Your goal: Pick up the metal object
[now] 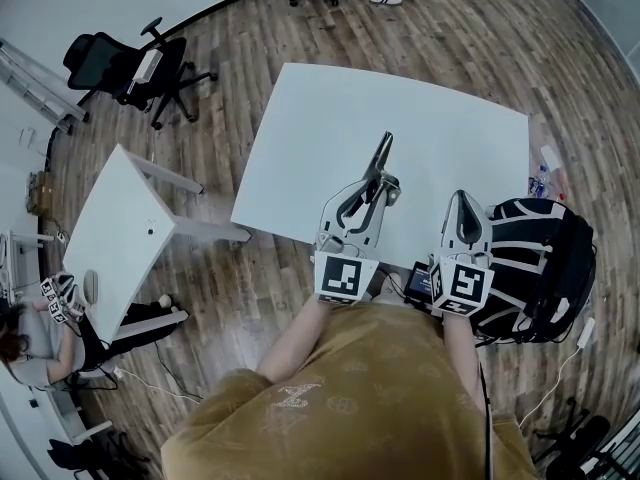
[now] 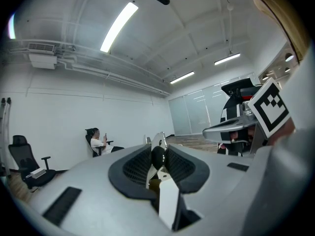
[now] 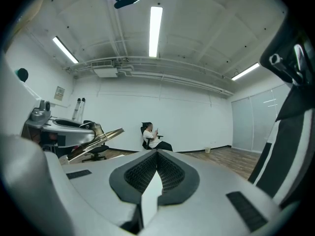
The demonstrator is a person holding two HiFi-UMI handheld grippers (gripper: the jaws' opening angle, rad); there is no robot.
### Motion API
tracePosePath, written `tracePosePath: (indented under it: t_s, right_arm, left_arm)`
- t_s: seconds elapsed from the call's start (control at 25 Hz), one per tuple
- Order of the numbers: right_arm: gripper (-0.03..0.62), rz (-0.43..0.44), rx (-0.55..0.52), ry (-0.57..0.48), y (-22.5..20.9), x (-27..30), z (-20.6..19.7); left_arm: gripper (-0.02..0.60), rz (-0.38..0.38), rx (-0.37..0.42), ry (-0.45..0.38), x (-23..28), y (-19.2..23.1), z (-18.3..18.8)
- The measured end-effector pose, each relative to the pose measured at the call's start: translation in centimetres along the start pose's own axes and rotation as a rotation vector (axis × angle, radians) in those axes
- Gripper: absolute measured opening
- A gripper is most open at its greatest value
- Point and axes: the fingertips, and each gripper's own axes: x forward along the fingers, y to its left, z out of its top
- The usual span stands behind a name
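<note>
Metal object (image 1: 381,160): clamped between the jaws of the left gripper (image 1: 372,190); its slim, shiny, pointed end sticks out ahead of the jaw tips, over the white bench (image 1: 430,108).
Metal object, left gripper view: a bright blade (image 2: 158,141) with a dark rounded part stands upright in the slot between the jaw pads.
Metal object, right gripper view: two thin shiny prongs (image 3: 101,135) show to the left of the right gripper, jutting from the left gripper.
Left gripper (image 2: 158,154): closed on the metal object and aimed level across the room rather than down at the bench.
Right gripper (image 1: 462,200): jaws pressed together with nothing between them (image 3: 157,154); held just beside the left gripper, on its right, at the near edge of the bench.
Marker cubes: one at the rear of each gripper (image 1: 345,276), (image 1: 460,286).
Backpack (image 1: 545,258): black, immediately right of the right gripper.
Seated person (image 3: 152,136): far ahead of both grippers, against the white wall.
</note>
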Motion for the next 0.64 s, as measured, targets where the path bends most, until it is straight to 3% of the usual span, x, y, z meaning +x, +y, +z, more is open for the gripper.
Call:
tracePosePath:
  t_s: [0.64]
  right_arm:
    - [0.006,0.015,0.001,0.010,-0.1,-0.4,-0.6]
  left_arm:
    - [0.081,-0.007,0.001,0.017,-0.4,-1.1,-0.2]
